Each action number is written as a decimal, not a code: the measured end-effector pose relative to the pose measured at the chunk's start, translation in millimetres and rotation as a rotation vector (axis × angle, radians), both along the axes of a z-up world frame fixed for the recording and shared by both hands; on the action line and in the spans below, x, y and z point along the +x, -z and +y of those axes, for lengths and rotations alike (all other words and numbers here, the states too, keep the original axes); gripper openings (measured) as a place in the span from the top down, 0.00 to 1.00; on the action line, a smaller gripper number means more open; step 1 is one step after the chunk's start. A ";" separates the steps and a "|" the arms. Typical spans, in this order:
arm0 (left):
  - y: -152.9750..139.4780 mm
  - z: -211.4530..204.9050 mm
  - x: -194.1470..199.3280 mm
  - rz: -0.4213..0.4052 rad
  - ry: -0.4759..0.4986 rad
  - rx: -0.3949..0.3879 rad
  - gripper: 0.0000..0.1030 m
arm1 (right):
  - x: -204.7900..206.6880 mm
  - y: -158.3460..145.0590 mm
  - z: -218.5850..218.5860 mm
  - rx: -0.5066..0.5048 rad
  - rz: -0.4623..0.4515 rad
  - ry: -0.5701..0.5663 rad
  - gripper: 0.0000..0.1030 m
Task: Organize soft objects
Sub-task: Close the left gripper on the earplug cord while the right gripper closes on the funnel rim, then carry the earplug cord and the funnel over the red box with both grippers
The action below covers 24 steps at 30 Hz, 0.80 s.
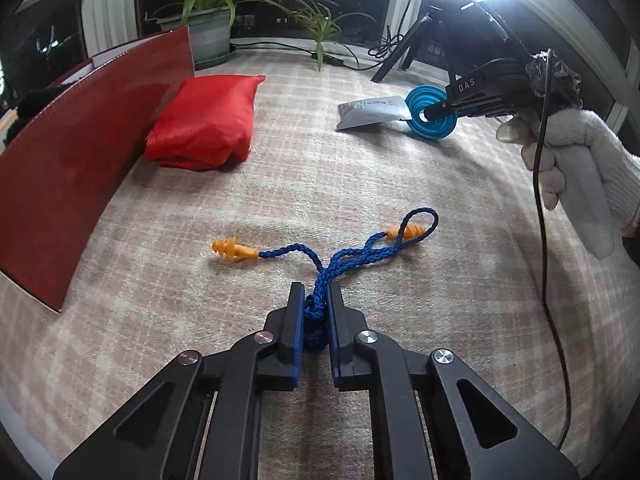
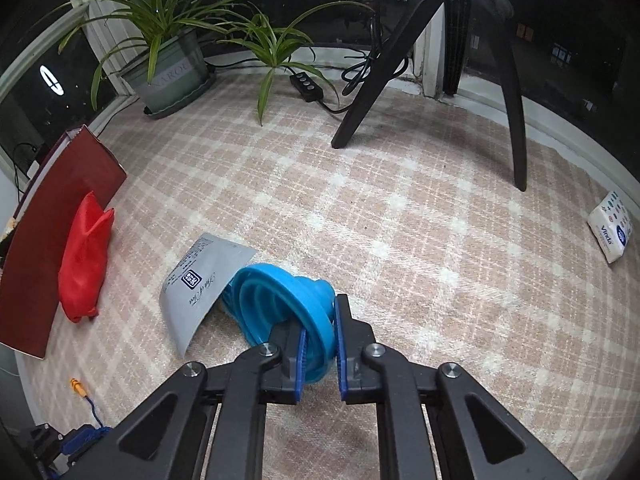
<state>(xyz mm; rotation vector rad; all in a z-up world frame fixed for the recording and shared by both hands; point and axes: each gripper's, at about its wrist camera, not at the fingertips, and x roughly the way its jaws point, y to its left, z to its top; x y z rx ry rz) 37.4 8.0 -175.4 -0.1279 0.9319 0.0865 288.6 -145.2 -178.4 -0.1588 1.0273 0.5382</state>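
Note:
In the left wrist view my left gripper is shut on the bunched middle of a blue braided cord that joins two orange earplugs, both lying on the checked cloth. In the right wrist view my right gripper is shut on the rim of a blue collapsible silicone funnel, which leans on a grey foil pouch. From the left wrist view, the right gripper shows at the far right, pinching the funnel. A red fabric pouch lies against a dark red box.
A potted plant and a smaller plant stand by the dark window. Black tripod legs, a cable and its switch box are at the back. A white tissue pack lies far right. A gloved hand holds the right gripper.

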 end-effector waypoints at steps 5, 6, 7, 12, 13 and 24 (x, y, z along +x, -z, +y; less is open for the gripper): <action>-7.5 0.3 -3.6 -0.014 0.003 -0.028 0.91 | -5.9 -6.5 -13.0 0.019 -0.012 0.029 0.91; -10.9 -0.2 -4.8 -0.021 0.006 -0.032 0.91 | -7.0 -8.3 -15.8 0.024 -0.015 0.035 0.91; -14.6 -0.6 -5.7 -0.030 0.007 -0.035 0.91 | -8.7 -10.8 -19.4 0.030 -0.018 0.042 0.91; -33.5 4.7 -11.0 -0.073 -0.003 -0.072 0.91 | -22.2 -24.2 -36.4 0.051 -0.042 0.066 0.91; -37.5 7.4 -12.3 -0.080 -0.008 -0.086 0.91 | -25.0 -27.0 -39.4 0.056 -0.046 0.069 0.91; -78.0 30.5 -28.9 -0.170 -0.029 -0.154 0.91 | -64.2 -57.0 -52.2 0.104 -0.085 0.077 0.91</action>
